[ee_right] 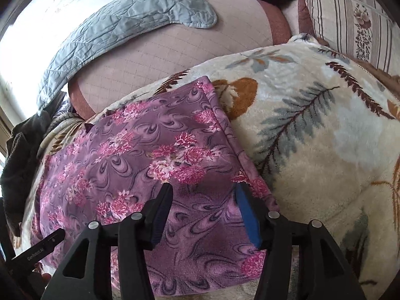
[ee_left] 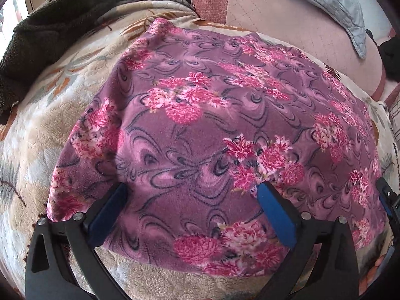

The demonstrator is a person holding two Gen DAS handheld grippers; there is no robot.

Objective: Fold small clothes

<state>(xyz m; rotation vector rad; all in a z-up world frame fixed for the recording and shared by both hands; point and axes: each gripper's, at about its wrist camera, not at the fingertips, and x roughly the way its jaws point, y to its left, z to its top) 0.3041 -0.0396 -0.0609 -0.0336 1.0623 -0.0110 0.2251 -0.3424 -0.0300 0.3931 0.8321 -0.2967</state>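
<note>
Left tool (ee_left: pixel 192 195) spread wide over purple floral garment (ee_left: pixel 212 125), right tool (ee_right: pixel 202 192) parted, striped cushion (ee_right: pixel 350 17) only in right view

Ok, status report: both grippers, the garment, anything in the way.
Left gripper open, right gripper open, both empty. Purple floral fleece garment flat on the leaf-print blanket. Nothing on top of it.

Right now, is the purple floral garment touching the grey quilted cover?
Apart. The right wrist view shows the purple floral garment lying on the leaf-print blanket, with pink quilted surface between it and the grey quilted cover.
</note>
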